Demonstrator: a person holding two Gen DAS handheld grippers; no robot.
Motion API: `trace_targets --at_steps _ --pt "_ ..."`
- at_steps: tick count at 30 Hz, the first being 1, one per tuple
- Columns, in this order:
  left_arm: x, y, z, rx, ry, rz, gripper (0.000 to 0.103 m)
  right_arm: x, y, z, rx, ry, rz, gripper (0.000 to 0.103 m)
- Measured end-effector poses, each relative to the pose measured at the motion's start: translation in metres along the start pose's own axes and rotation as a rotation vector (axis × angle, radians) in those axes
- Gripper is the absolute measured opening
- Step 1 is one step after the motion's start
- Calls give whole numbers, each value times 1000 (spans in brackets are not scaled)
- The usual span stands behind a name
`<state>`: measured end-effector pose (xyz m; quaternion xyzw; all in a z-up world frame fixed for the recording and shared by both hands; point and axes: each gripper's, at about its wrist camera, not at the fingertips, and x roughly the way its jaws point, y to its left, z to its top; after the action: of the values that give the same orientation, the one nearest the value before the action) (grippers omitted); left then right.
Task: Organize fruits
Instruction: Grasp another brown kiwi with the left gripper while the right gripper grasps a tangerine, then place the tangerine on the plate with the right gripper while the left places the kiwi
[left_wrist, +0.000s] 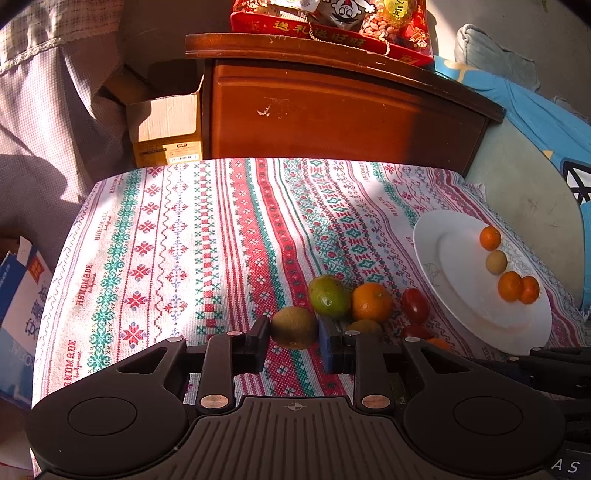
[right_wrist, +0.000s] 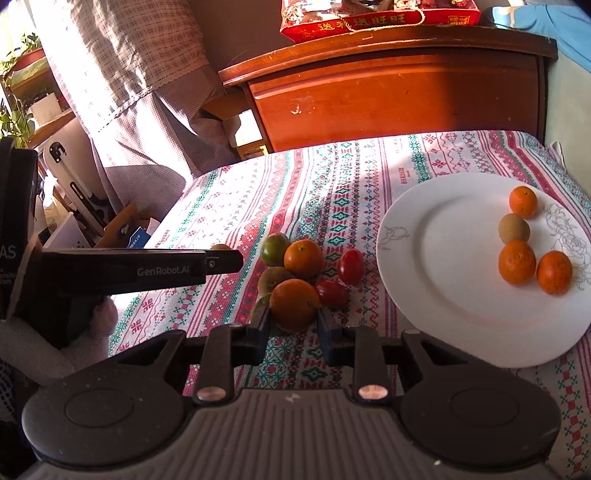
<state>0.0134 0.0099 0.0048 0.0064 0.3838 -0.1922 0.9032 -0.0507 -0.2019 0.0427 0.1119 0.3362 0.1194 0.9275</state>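
Right now each gripper has a fruit from the loose pile that lies on the striped cloth (left_wrist: 177, 236) just beside the white plate (right_wrist: 424, 258). The left gripper (left_wrist: 294, 338) is clamped on a brownish-green round fruit (left_wrist: 294, 328), its pads pressing the two sides at the widest part. The right gripper (right_wrist: 293, 325) is clamped on an orange (right_wrist: 294, 304) at the edge of the pile farthest from the plate's far rim.

Both fruits look light, firm and smooth, so they will likely roll or squirt out if squeezed off-centre; a hold across the middle seems safest. The red tomatoes (right_wrist: 350, 266) between pile and plate look softer and would want a gentler squeeze. Four small fruits already sit on the plate's far side, three orange and one brown.
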Motion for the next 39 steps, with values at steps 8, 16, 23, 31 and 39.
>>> trace_targets --at_steps 8,16,23,31,39 --pt "-26 -7 14 -26 -50 -11 25 -19 -5 18 11 -65 0 28" --pt "-41 -28 35 7 -71 -64 25 -46 -29 42 32 -147 -53 28" --pt "-37 -47 44 74 -58 -104 25 -59 -59 63 82 -196 -90 28" --pt "-20 -73 47 85 -37 -166 25 -52 -82 73 71 -171 -121 28" --pt "10 -105 35 110 38 -213 25 -31 -110 67 127 -85 -138 28"
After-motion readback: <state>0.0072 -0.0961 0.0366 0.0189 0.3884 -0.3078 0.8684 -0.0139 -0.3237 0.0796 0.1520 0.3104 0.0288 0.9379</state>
